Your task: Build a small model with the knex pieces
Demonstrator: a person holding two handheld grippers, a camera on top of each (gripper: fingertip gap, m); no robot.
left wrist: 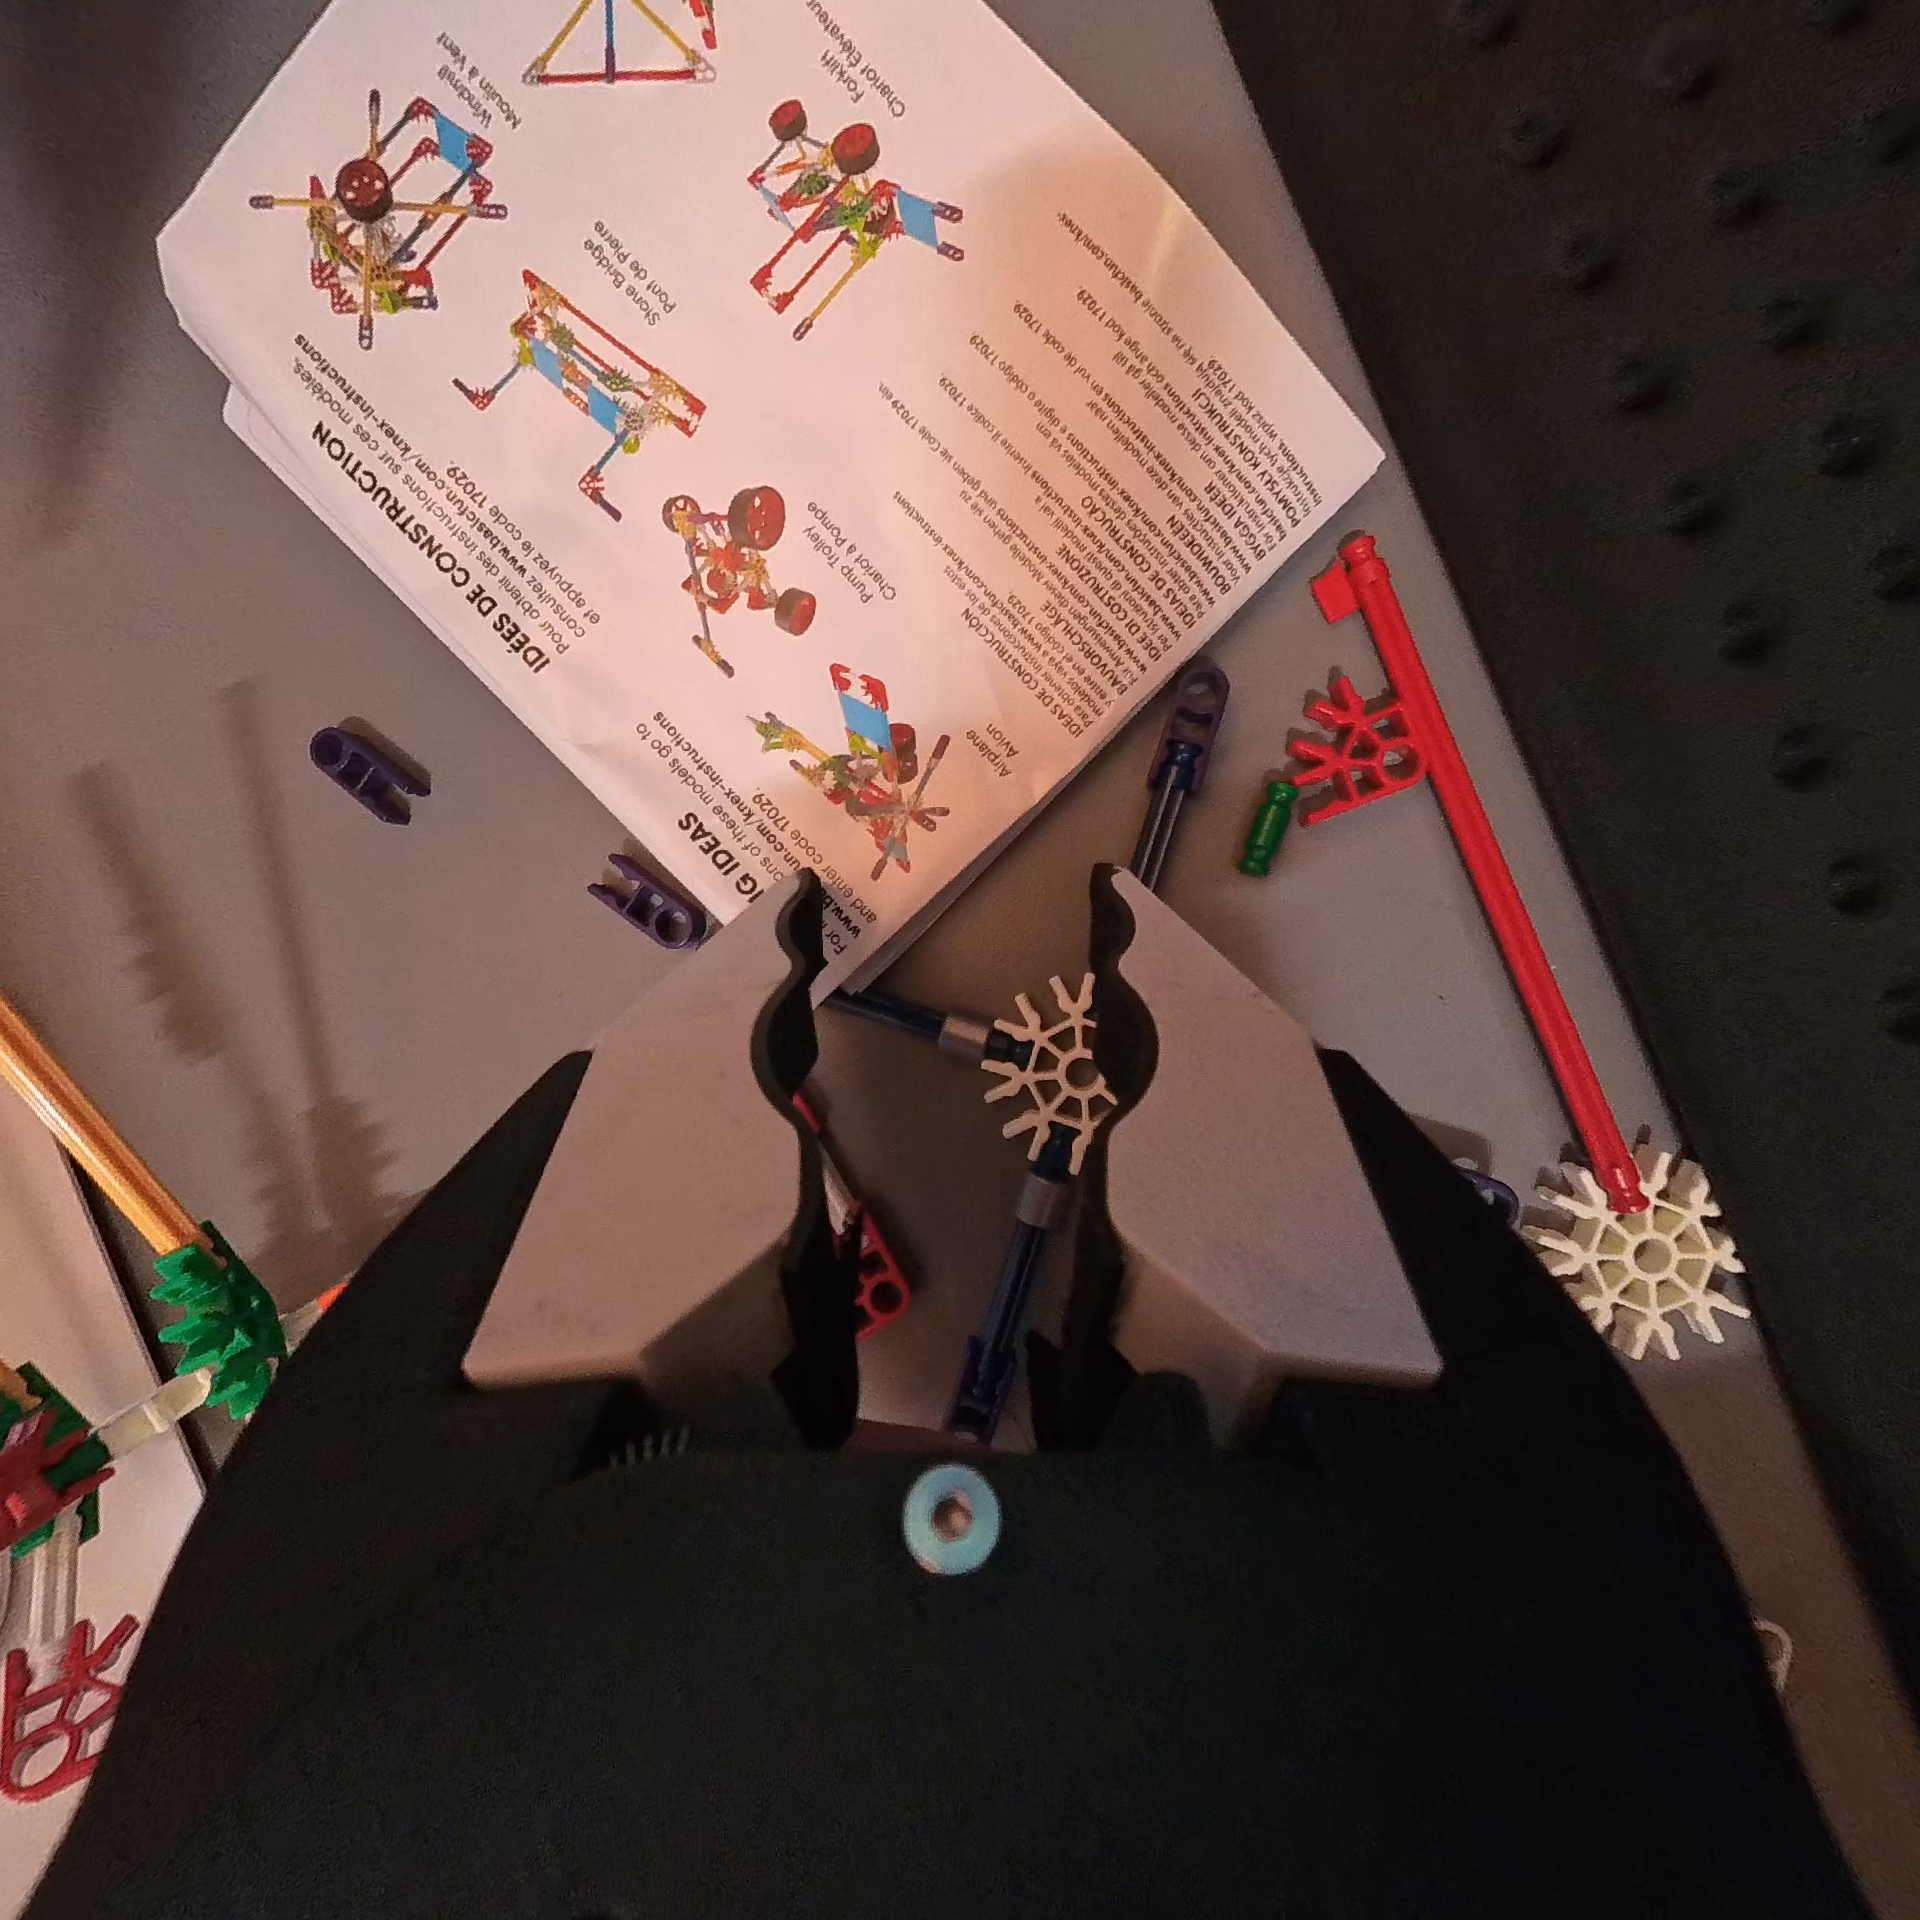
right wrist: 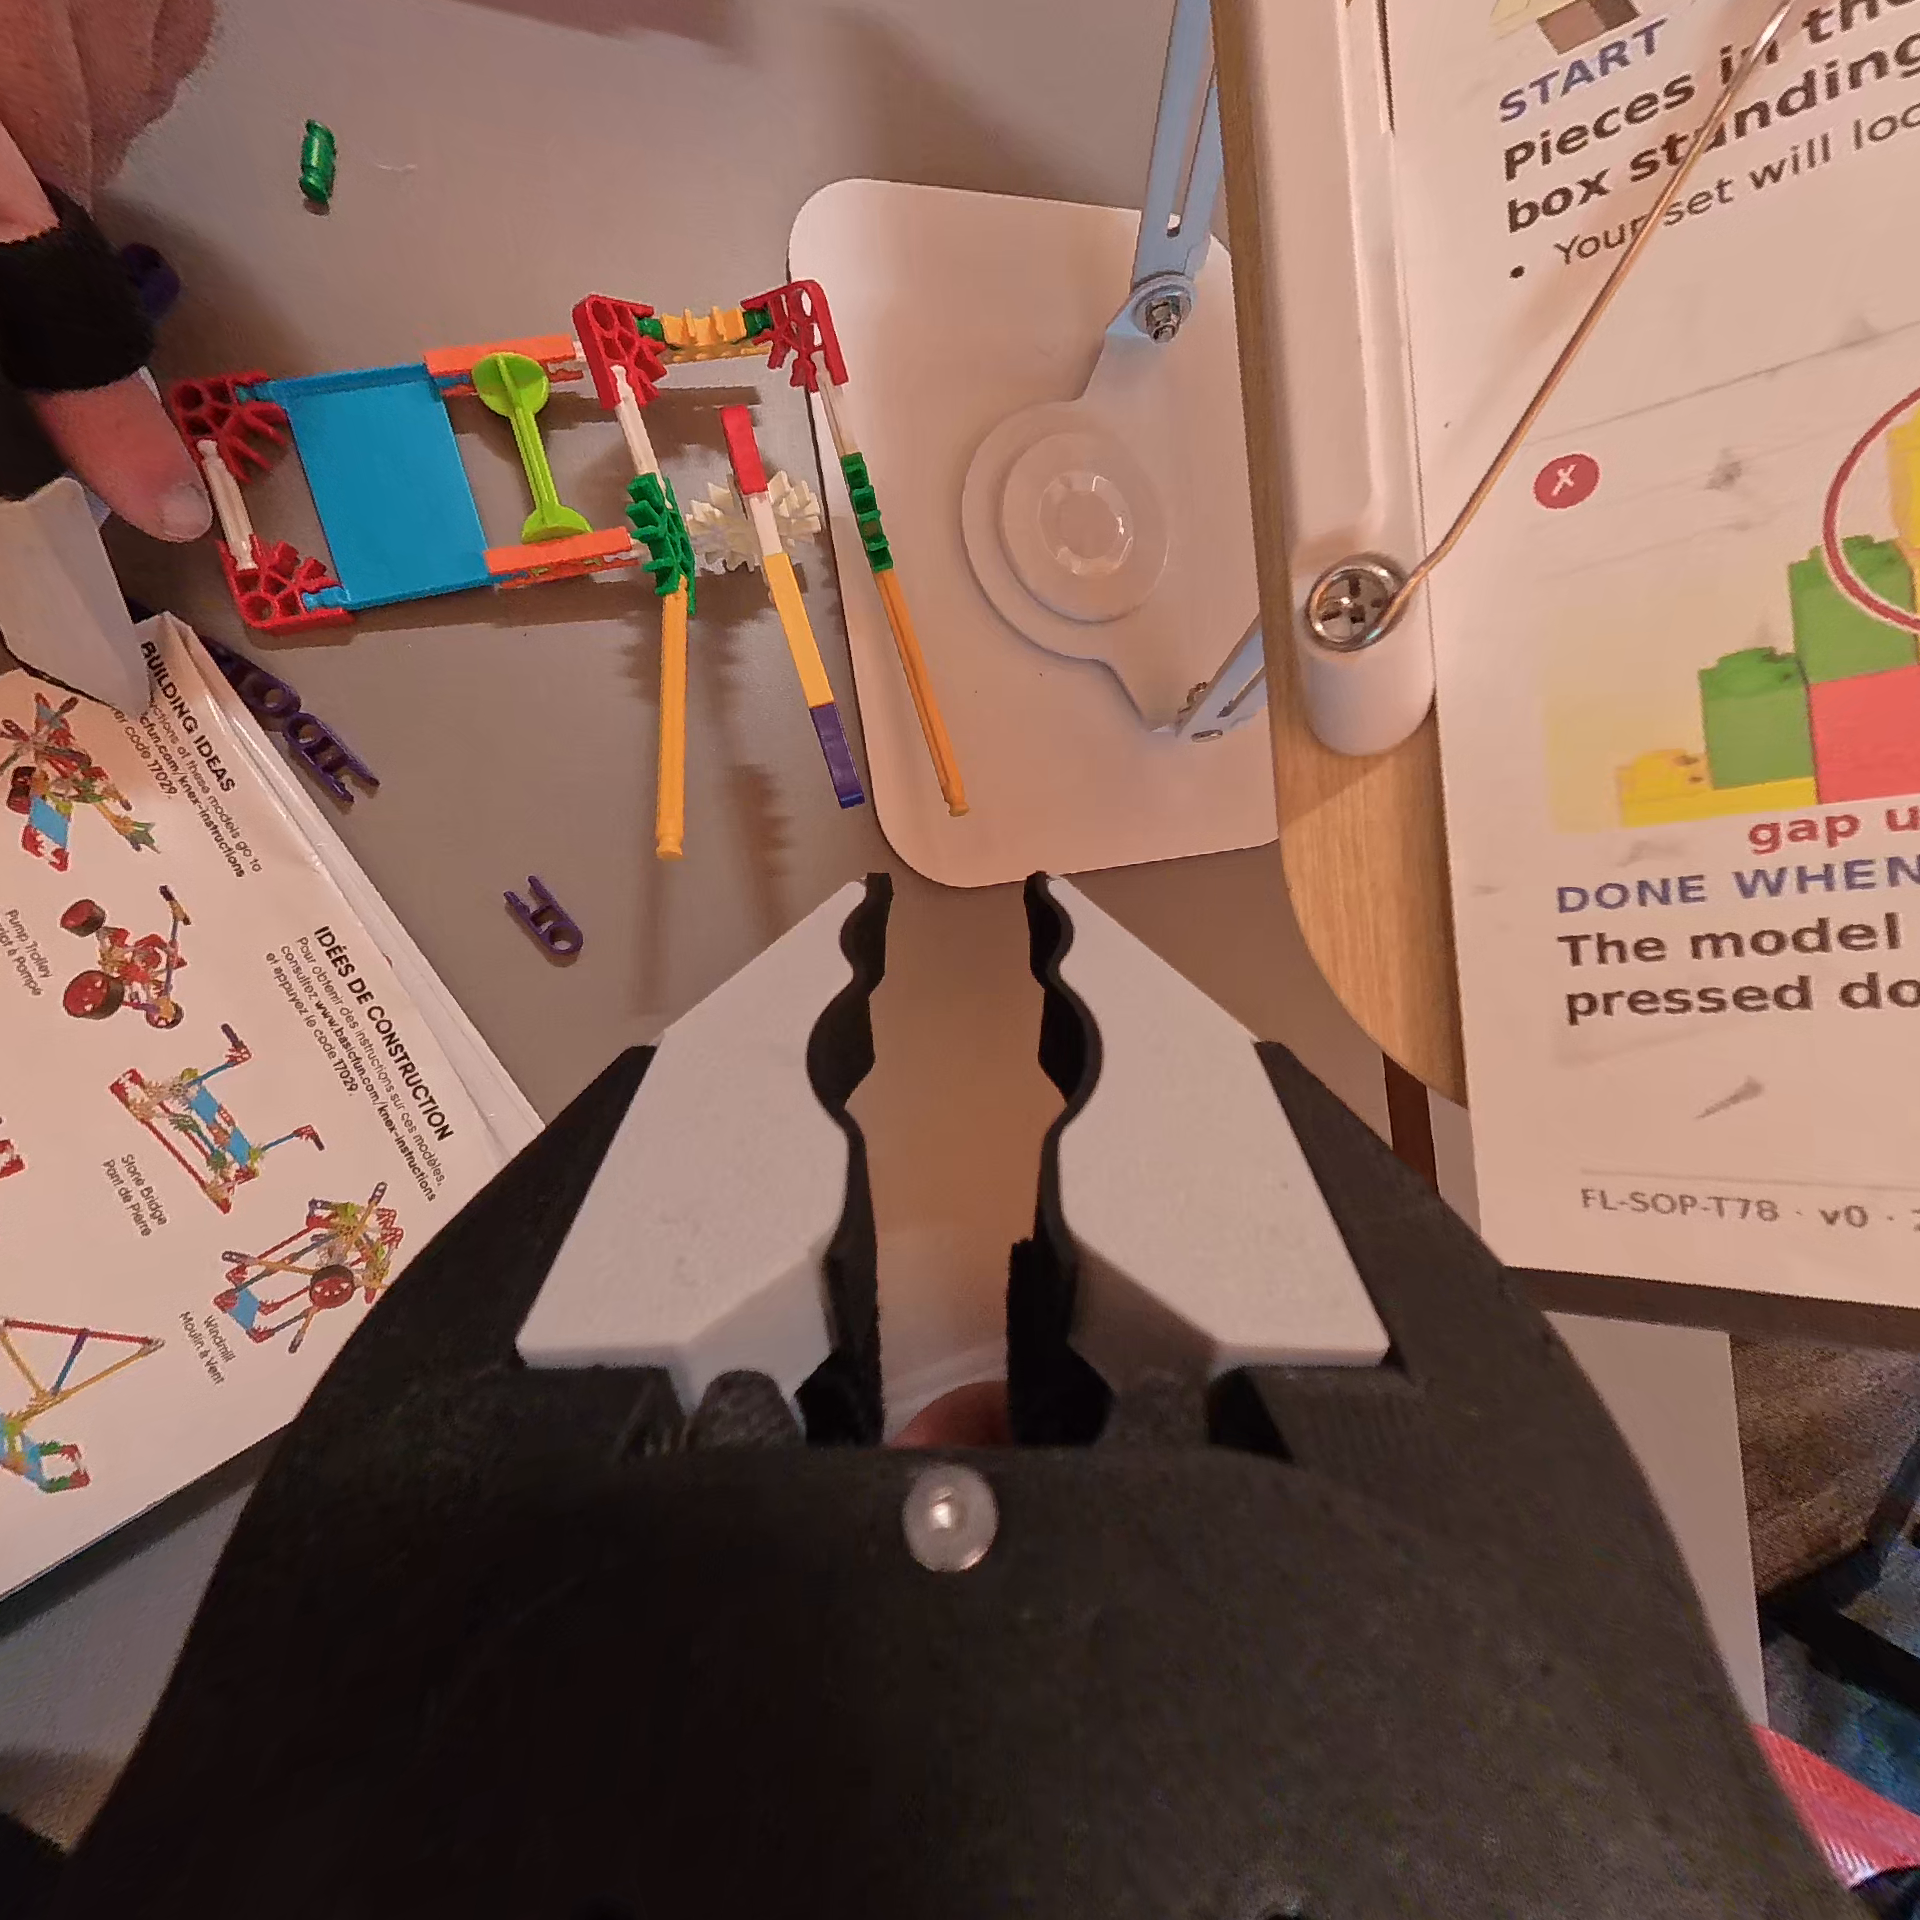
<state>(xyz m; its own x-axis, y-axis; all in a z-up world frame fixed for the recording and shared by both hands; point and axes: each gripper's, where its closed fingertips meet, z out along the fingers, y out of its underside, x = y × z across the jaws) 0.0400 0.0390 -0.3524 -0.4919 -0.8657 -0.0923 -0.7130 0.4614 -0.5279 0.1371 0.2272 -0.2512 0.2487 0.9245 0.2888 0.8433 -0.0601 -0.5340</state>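
Grey bench (left wrist: 1299, 935) carries loose rod-and-connector parts and a folded leaflet (left wrist: 727, 416); no containers visible. Your left gripper (left wrist: 951, 904) is released, straddling a white snowflake connector (left wrist: 1049, 1060) on blue rods. Your right gripper (right wrist: 956, 904) is parted, empty, near the multicoloured model (right wrist: 540, 468).

The instruction sheet (left wrist: 727, 416) is cut off by the top edge and partly covered by the fingers (left wrist: 717, 1091). A red connector (left wrist: 878, 1283) is half hidden between them.
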